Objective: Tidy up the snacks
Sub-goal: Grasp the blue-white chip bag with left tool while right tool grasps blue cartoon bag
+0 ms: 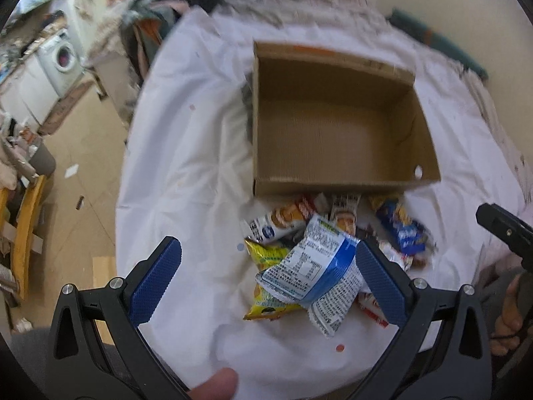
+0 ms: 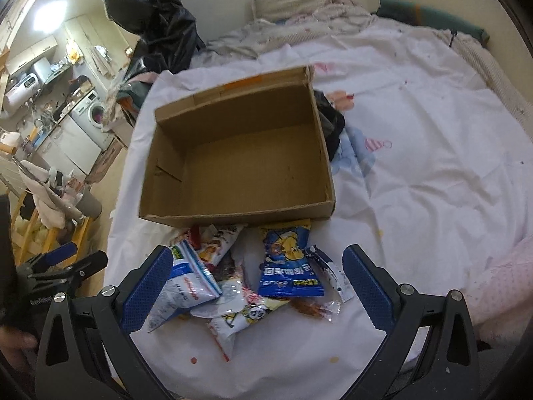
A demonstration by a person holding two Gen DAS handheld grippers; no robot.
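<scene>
Left tongs [image 1: 268, 278] and right tongs [image 2: 255, 288] spread wide, poised above snack packets [image 2: 289, 266], cardboard box [image 2: 240, 153] beyond

On the bed sheet [image 2: 416, 173] stands an open cardboard box [image 2: 240, 156]. The heap of snack packets [image 2: 246, 273] lies on the sheet directly before the box's near wall. My left tongs [image 1: 266, 276] and my right tongs [image 2: 253, 286] hang over this heap. Behind the box lie crumpled blankets [image 2: 299, 23]; to its left, the bed edge, with a washing machine [image 2: 93, 116] beyond.
</scene>
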